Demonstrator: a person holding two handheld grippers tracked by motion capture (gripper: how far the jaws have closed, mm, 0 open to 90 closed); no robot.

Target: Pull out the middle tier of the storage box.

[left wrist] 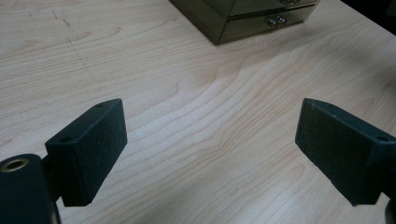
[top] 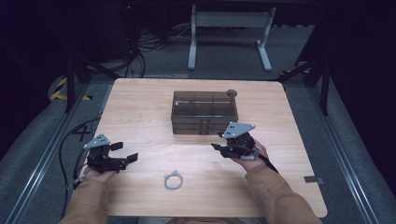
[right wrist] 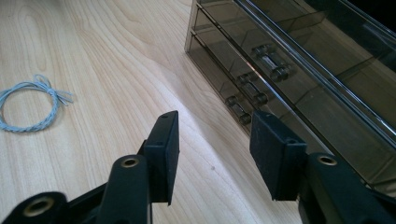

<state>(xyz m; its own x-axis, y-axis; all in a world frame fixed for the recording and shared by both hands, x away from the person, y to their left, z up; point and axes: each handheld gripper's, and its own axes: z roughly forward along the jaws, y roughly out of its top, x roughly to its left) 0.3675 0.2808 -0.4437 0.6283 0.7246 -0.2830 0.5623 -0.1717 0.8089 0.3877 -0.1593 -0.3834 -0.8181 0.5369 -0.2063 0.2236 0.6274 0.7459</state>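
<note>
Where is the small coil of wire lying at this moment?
In the high view the coil of wire lies on the table near its front edge, between the left gripper and right gripper, apart from both and from the drawer box.

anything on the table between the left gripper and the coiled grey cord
Nothing: in the high view, bare wooden table lies between the open left gripper and the coiled grey cord.
</note>
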